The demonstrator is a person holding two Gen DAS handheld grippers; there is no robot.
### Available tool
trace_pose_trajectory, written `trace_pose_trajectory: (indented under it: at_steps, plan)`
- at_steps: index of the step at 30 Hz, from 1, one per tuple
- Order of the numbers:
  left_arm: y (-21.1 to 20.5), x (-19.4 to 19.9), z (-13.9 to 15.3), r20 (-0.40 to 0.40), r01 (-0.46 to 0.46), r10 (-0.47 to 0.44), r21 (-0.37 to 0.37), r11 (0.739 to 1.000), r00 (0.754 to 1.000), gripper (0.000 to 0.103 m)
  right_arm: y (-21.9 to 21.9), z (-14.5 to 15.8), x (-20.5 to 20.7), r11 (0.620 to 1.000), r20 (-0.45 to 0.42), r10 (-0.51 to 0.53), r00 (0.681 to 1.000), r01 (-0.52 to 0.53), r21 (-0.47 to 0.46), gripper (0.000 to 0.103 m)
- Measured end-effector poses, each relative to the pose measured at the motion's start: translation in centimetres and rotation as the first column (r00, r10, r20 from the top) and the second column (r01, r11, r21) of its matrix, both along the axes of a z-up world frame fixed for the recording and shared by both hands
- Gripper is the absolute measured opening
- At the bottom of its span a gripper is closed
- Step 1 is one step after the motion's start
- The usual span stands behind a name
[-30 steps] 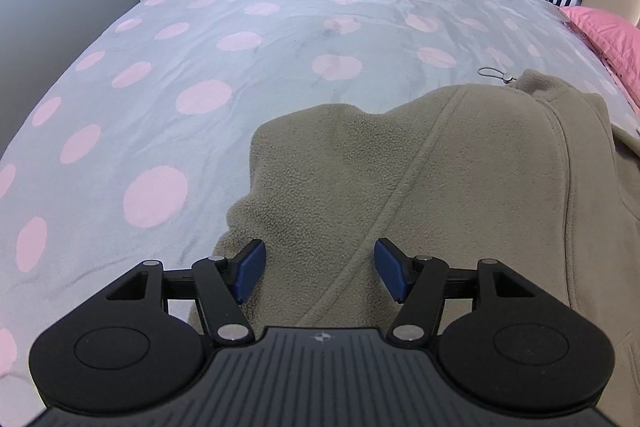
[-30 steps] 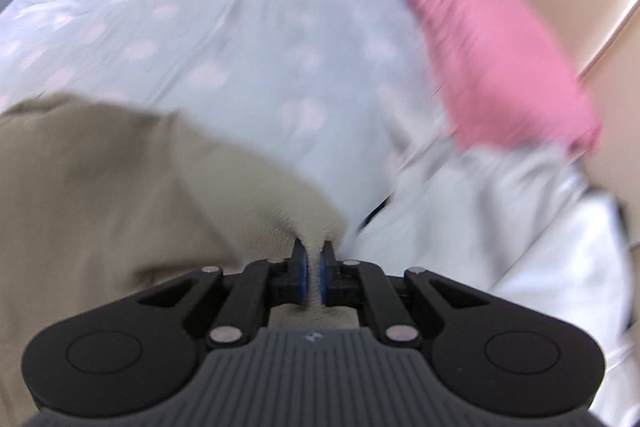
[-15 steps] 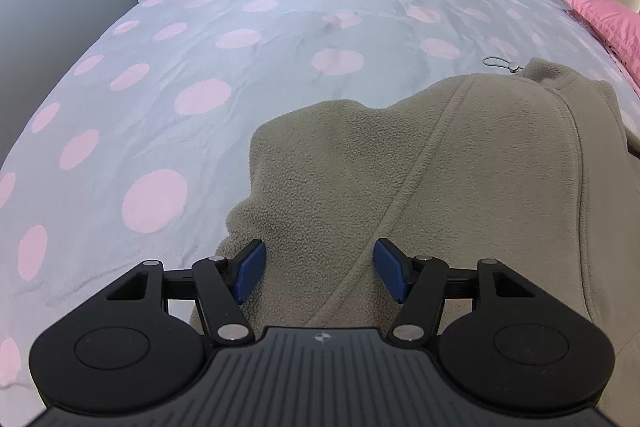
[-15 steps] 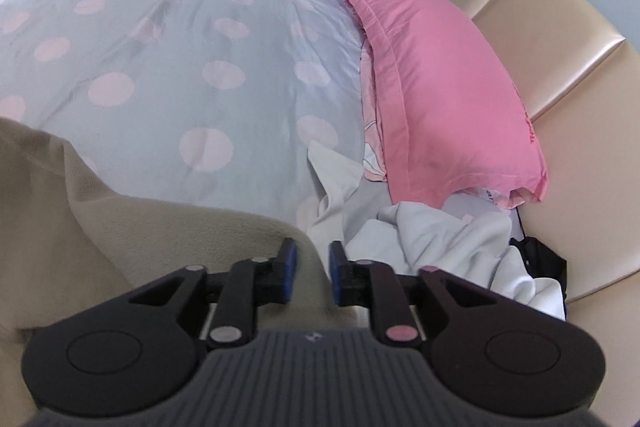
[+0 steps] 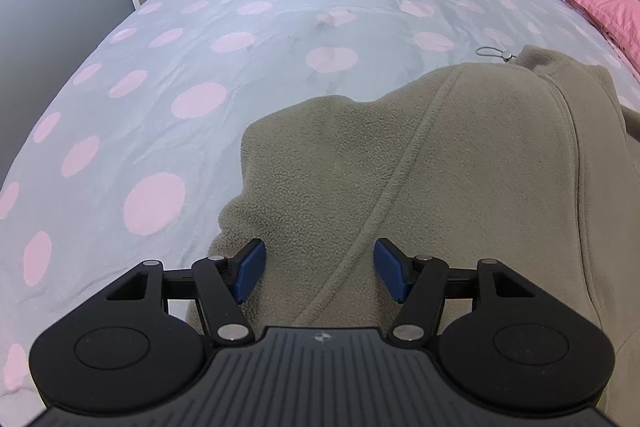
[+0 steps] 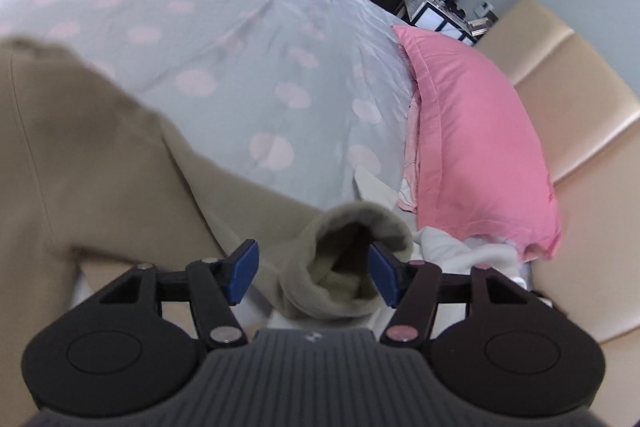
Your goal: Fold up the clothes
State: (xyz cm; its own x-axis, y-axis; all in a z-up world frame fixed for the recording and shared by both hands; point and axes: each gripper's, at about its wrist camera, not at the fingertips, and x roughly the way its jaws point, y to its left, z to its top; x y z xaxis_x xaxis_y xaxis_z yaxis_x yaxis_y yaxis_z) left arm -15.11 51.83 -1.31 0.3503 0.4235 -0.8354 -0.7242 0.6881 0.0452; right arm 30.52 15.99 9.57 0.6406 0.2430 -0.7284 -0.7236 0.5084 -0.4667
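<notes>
grippers both stand wide open, holding nothing. left gripper (image 5: 319, 275) hovers low over the fleece (image 5: 440, 187), blue pads (image 5: 249, 269) apart on either side of a raised seam, as before. right gripper (image 6: 313, 271) pinched the sleeve a second ago; now its jaws have spread and the cuff (image 6: 352, 263) sits loose between them, round mouth gaping. fleece is olive, nubby, spread on the dotted grey duvet (image 5: 200, 67) near a pink pillow (image 6: 480, 147).

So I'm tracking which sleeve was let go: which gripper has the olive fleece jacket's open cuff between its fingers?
The right gripper: the olive fleece jacket's open cuff sits between its spread jaws, ungripped. The left gripper hangs open over flat fleece.
</notes>
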Motion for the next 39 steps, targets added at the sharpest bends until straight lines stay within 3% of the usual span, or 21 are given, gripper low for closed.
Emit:
trace_pose_trajectory:
  at_steps: [3, 5, 6, 9, 14, 18, 21, 24, 28, 33, 39]
  plan:
    - [-0.3, 0.1, 0.1, -0.004, 0.012, -0.012, 0.002, 1.000, 1.000, 0.059, 0.0, -2.0, 1.1, 0.998, 0.008, -0.010, 1.000, 0.010, -0.059, 0.057]
    - [-0.4, 0.2, 0.2, -0.003, 0.014, -0.014, 0.003, 1.000, 1.000, 0.059, -0.2, -3.0, 2.0, 0.997, -0.043, -0.031, 0.999, 0.027, -0.076, 0.025]
    - [-0.4, 0.3, 0.2, -0.003, 0.013, -0.013, 0.003, 1.000, 1.000, 0.059, -0.3, -3.1, 2.2, 0.996, -0.059, -0.037, 0.998, 0.032, -0.079, 0.020]
    - [-0.2, 0.6, 0.0, -0.005, 0.006, -0.006, 0.002, 1.000, 1.000, 0.059, -0.7, -2.5, 2.6, 0.997, -0.060, -0.055, 0.997, 0.051, -0.058, 0.013]
    - [-0.3, 0.7, -0.3, -0.015, 0.016, -0.016, 0.012, 1.000, 1.000, 0.059, -2.5, 2.4, 4.6, 0.976, 0.090, -0.204, 0.975, 0.195, 0.102, 0.007]
    - [-0.2, 0.5, -0.4, -0.016, 0.020, -0.020, 0.014, 1.000, 1.000, 0.059, -4.0, 4.7, 8.2, 0.917, 0.206, -0.386, 0.899, 0.349, 0.194, 0.006]
    - [-0.2, 0.7, -0.5, -0.019, 0.021, -0.020, 0.017, 1.000, 1.000, 0.059, -5.0, 4.6, 10.5, 0.877, 0.237, -0.473, 0.849, 0.427, 0.221, 0.006]
    - [-0.1, 0.8, -0.6, -0.021, 0.022, -0.021, 0.019, 1.000, 1.000, 0.059, -5.7, 3.7, 12.0, 0.868, 0.212, -0.487, 0.847, 0.445, 0.220, 0.008]
    - [-0.1, 0.9, -0.6, -0.023, 0.022, -0.022, 0.022, 1.000, 1.000, 0.059, -6.1, 3.1, 12.0, 0.861, 0.231, -0.503, 0.833, 0.457, 0.225, 0.040]
    - [-0.2, 0.4, 0.0, -0.007, 0.014, -0.014, 0.028, 1.000, 1.000, 0.059, -6.0, 3.5, 9.4, 0.877, 0.193, -0.462, 0.866, 0.412, 0.249, 0.042]
    - [0.1, -1.2, 1.6, 0.040, -0.037, 0.035, 0.034, 0.999, 0.999, 0.060, -5.0, 3.1, 2.6, 0.941, 0.096, -0.273, 0.957, 0.245, 0.232, 0.047]
